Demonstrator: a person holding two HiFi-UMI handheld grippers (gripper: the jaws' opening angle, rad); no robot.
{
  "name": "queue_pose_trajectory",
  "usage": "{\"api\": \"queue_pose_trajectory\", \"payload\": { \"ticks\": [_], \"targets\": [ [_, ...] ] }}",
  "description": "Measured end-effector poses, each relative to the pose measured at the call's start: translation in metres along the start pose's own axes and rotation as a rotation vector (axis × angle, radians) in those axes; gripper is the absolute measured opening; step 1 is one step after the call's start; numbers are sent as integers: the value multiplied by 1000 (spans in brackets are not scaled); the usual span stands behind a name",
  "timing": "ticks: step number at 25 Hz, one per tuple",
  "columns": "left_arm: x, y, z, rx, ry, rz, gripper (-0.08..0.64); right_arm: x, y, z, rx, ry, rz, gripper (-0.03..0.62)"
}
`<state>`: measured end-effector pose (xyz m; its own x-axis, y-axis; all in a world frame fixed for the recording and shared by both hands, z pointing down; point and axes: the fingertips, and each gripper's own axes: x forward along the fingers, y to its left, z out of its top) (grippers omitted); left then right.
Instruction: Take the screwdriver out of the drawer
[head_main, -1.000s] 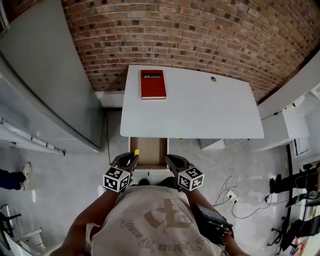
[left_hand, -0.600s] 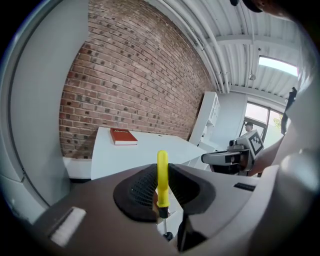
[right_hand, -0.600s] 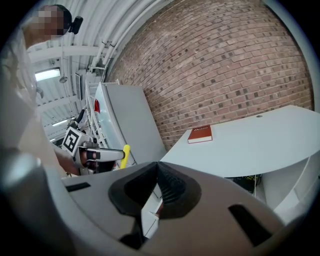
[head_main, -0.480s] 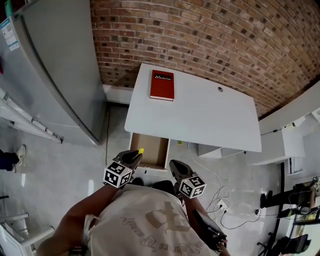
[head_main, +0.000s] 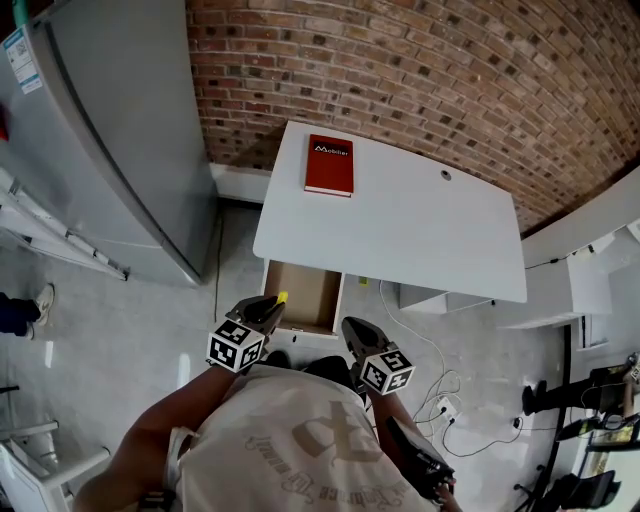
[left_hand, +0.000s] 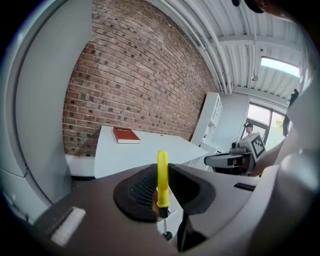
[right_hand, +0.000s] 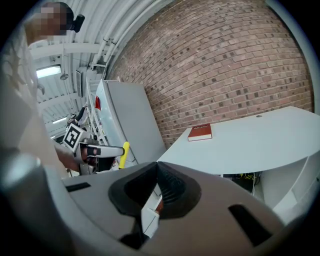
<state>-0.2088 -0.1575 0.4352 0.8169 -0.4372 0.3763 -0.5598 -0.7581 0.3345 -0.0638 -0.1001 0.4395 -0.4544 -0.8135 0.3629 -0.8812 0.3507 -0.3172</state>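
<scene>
- Position: the screwdriver (left_hand: 162, 176) is clamped in the left tool (head_main: 268, 308). It is out of the open drawer (head_main: 300, 292) and held over the drawer's front edge, below the white counter (head_main: 400, 225).
- Left tool: the jaws are closed on the yellow handle. The handle stands upright between the ribbed pads, with its top end above them. The thin metal shaft hangs below the pads and points down.
- Right tool (right_hand: 157, 167): the jaws are together with nothing between them. This tool is beside the left one, not touching the screwdriver.
- Handling, judged:
  - The item is light and rigid, so a moderate clamp should carry it.
  - The handle looks smooth, round and narrow. It may pivot or slide between the pads if tilted sharply.
  - The shaft is too thin for a secure hold.
- Grip point: the middle of the handle, square across both pads, as now.
- Drawer interior: no other item can be seen in it from the head view.
</scene>
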Motion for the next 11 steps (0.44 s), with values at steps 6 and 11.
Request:
{"api": "queue_pose_trajectory", "payload": {
  "ticks": [6, 11],
  "targets": [
    [1, 13, -2, -36, -3, 24, 64, 3, -3, -3, 7, -1, -6, 6],
    [9, 17, 2, -43, -8, 25, 64, 4, -11, 1, 7, -4, -11, 6]
  ]
}}
